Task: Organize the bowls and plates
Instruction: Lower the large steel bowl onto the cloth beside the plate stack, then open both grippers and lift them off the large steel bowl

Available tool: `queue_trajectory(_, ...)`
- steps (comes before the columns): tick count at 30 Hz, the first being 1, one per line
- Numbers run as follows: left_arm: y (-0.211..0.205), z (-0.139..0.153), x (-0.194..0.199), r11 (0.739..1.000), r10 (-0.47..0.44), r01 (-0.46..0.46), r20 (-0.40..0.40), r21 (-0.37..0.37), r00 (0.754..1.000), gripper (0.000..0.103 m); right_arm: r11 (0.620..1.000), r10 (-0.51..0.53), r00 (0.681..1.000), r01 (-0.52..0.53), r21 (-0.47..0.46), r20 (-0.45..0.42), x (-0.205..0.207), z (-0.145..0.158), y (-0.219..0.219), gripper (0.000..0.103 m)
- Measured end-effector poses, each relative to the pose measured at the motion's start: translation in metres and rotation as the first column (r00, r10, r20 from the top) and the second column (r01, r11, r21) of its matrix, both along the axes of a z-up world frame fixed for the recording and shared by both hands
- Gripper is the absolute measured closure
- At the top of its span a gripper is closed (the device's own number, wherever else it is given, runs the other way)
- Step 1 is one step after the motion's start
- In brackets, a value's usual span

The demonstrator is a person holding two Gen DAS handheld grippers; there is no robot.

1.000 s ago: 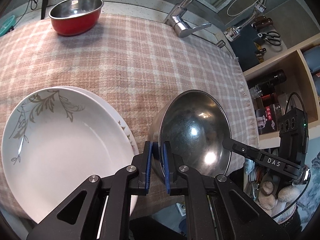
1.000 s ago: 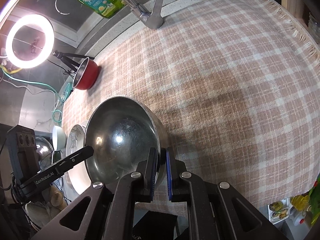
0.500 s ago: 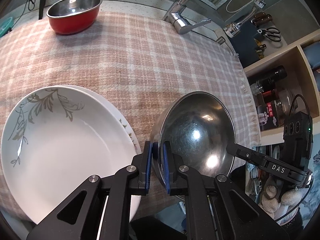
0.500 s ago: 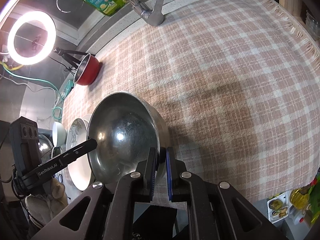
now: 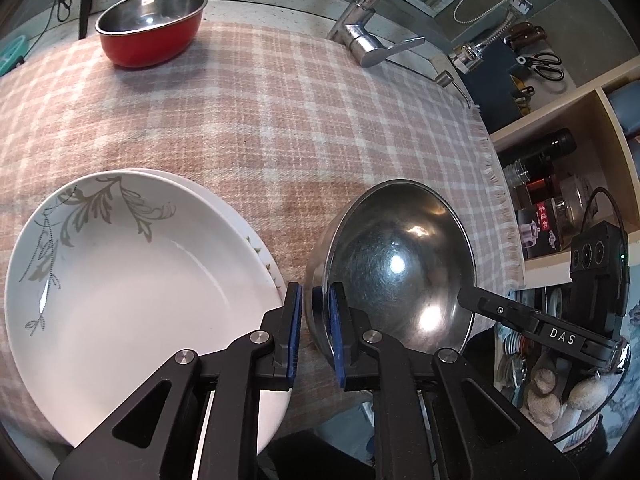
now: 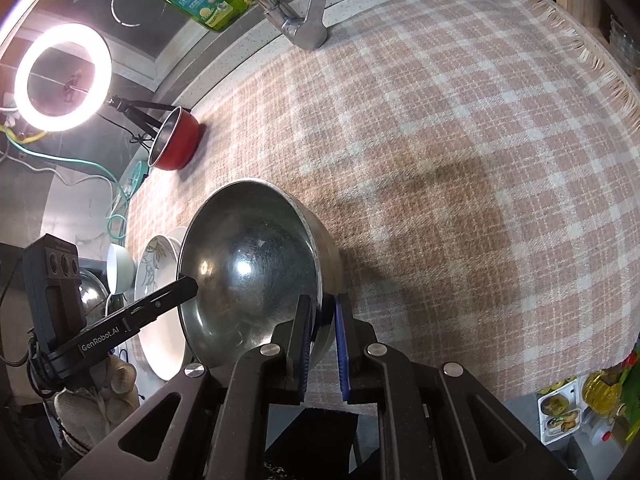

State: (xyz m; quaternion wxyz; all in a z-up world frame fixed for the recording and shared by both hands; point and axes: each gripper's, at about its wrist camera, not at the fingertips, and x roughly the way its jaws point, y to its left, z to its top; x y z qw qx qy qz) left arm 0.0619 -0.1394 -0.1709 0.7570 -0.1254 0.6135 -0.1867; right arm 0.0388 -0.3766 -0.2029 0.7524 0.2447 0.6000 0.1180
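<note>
Loosened, both fingers seemingly straddle the steel bowl (image 5: 396,264) rim over plaid cloth (image 5: 248,100).

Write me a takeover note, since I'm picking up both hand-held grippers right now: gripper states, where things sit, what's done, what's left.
Left hand-held gripper: pads astride the steel bowl rim, with a gap.
Right hand-held gripper: same, opposite rim.
Steel bowl sits at the cloth's near edge.
Plates: stacked beside it.
Red bowl: far corner, alone.
Left: nest the bowls.
</note>
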Motion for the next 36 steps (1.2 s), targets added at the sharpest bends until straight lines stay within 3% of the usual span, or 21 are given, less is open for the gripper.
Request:
queue_trajectory(9,0.008,0.01,0.0,1.0,0.018,-0.018,0.026,-0.012,0.999,0.091,1.0,-0.004,1.0,0.005,-0.022,0.024,0.003,0.009,-0.003,0.088)
queue_trajectory(18,0.035,0.04,0.001,0.996,0.076,-0.071,0.085,-0.057,0.994,0.091,1.0,-0.009,0.995,0.011,-0.019,0.098,0.009,0.035,-0.003,0.088)
queue_trajectory(36,0.142,0.071,0.018,0.968,0.249,-0.242,0.132,-0.069,0.959,0.091,0.993,0.098,0.976,-0.11,0.051,0.195,0.05,0.085,0.072,0.087)
